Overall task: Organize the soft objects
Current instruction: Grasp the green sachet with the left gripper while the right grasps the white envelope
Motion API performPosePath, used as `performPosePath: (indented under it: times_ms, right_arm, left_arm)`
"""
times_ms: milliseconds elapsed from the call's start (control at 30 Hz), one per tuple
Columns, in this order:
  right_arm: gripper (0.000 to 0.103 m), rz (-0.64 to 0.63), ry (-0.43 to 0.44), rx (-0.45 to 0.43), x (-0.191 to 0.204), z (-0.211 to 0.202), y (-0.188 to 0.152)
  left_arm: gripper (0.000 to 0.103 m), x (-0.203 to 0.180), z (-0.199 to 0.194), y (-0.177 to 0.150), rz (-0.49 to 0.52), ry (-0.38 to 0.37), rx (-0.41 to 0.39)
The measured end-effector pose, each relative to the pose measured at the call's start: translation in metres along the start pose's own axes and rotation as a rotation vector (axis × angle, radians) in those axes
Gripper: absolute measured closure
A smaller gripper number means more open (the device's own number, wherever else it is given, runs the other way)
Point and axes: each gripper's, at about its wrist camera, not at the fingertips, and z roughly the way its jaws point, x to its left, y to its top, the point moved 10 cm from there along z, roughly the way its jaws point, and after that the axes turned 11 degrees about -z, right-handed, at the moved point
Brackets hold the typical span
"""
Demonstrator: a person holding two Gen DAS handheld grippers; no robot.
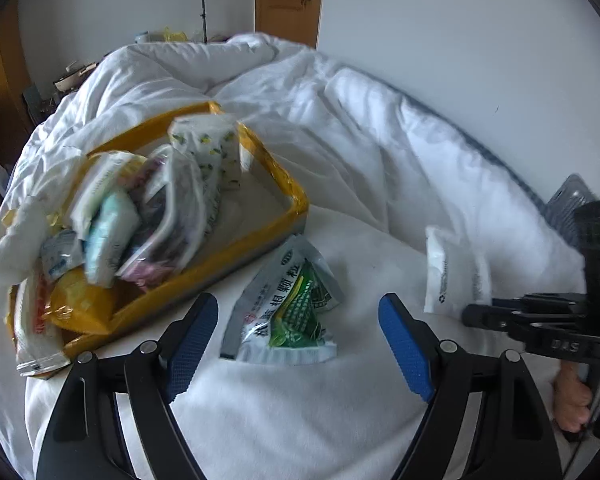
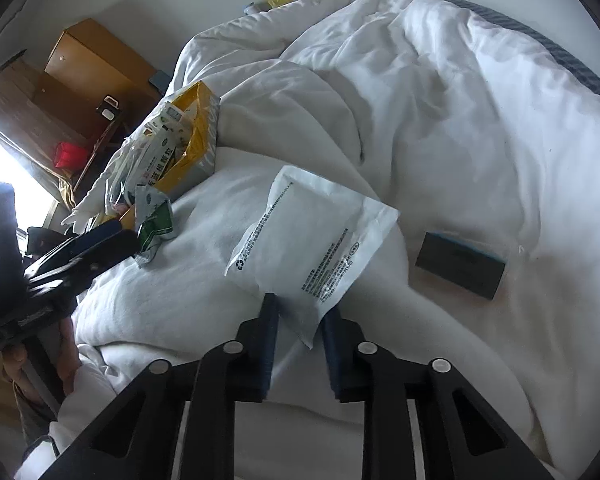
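A green-and-white sachet (image 1: 288, 312) lies on the white bedding just in front of a yellow tray (image 1: 296, 200) filled with several soft packets. My left gripper (image 1: 300, 304) hovers over the sachet, open, one blue pad on each side and clear of it. A flat white printed packet (image 2: 308, 232) lies to the right on the bedding. My right gripper (image 2: 300, 306) is shut on that packet's near corner. The left wrist view shows the right gripper (image 1: 472, 314) at the packet's (image 1: 452, 276) lower edge. The right wrist view shows the left gripper (image 2: 120, 236) beside the sachet (image 2: 154, 224).
A dark flat rectangular item in a clear sleeve (image 2: 460, 266) lies on the bedding right of the white packet. A rumpled white duvet (image 1: 340, 120) rises behind the tray. A person's hand (image 1: 572, 404) holds the right gripper's handle. Wooden furniture (image 2: 84, 68) stands beyond the bed.
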Motion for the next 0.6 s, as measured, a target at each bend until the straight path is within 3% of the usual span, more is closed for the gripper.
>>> performPosePath:
  times_ms: [67,133,200,233,333,600]
  right_arm:
    - [0.089,-0.009,-0.005,-0.007,0.000,0.000,0.001]
    - [0.092,-0.020,-0.014,-0.022,0.001,-0.003,0.002]
    - [0.095,-0.035,-0.017,-0.042,0.003,-0.006,0.005]
    - [0.095,-0.049,-0.020,-0.061,0.005,-0.010,0.007]
    - [0.098,-0.087,-0.029,-0.116,0.012,-0.021,0.013]
    - [0.100,-0.154,-0.014,-0.189,0.031,-0.039,0.019]
  left_arm:
    - [0.023,0.000,0.012,-0.005,0.003,0.018,0.026]
    - [0.040,0.004,0.024,-0.011,-0.009,0.040,0.061]
    - [0.054,0.006,0.027,-0.016,-0.043,-0.001,0.074]
    - [0.067,0.009,0.024,-0.015,-0.065,-0.017,0.065]
    - [0.090,0.012,0.015,-0.016,-0.116,-0.077,0.042]
    - [0.093,0.022,-0.015,-0.012,-0.203,-0.187,-0.077]
